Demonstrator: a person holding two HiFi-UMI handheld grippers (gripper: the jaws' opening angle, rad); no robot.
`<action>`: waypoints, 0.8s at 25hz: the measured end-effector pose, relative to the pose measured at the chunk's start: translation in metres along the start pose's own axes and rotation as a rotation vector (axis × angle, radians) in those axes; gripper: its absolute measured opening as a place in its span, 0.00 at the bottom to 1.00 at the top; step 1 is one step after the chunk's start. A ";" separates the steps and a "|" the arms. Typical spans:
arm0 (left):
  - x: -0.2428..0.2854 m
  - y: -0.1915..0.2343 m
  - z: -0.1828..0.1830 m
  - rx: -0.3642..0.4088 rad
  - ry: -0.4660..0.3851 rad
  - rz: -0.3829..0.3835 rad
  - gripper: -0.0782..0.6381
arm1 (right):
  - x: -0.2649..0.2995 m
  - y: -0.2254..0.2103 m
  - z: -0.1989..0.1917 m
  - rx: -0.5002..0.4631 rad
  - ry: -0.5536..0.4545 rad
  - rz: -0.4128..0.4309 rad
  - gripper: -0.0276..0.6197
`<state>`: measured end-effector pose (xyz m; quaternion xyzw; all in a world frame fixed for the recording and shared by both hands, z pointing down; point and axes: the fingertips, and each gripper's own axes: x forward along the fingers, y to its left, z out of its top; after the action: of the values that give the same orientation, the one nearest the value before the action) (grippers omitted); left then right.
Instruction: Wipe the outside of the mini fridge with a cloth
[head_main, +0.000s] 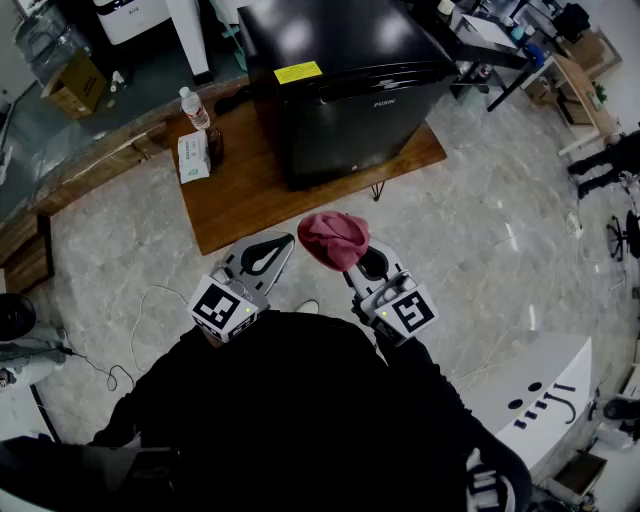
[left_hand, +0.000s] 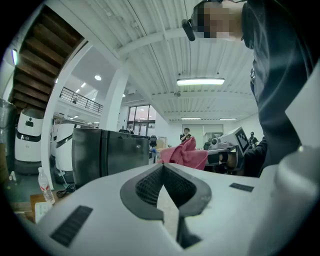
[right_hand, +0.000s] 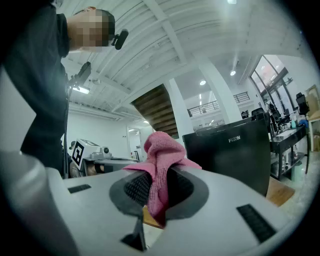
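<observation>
Pale marble floor (head_main: 480, 200) spreads out below, and a low wooden tabletop (head_main: 250, 200) sits on it. Overhead, a ribbed white ceiling (left_hand: 150, 60) carries a lit strip light (left_hand: 200, 81); a white column (left_hand: 114, 102) rises beside tall windows (left_hand: 140, 119).

Open floor (head_main: 470, 230) leads up to the fridge (head_main: 340, 90); a bottle (head_main: 195, 108) and a box (head_main: 192, 156) crowd its left side.

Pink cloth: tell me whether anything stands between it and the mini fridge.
Nothing visible does. The pink cloth, pinched in the right claw, faces the mini fridge across bare floor and wooden platform. The water bottle and box stand off to the left, clear of that path.
</observation>
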<state>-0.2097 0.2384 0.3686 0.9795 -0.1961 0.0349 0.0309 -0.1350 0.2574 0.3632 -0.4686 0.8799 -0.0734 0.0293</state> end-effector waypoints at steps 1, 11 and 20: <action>0.001 0.001 0.000 0.001 0.000 -0.001 0.12 | 0.001 -0.002 -0.001 0.002 0.000 -0.001 0.12; 0.007 0.003 0.003 0.012 0.004 0.015 0.12 | -0.001 -0.014 -0.005 0.045 0.002 -0.036 0.12; 0.038 0.039 0.041 0.084 -0.044 0.037 0.12 | 0.053 -0.059 0.033 -0.098 -0.028 -0.128 0.12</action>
<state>-0.1876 0.1846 0.3331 0.9766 -0.2133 0.0220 -0.0151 -0.1120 0.1773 0.3405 -0.5257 0.8502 -0.0253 0.0139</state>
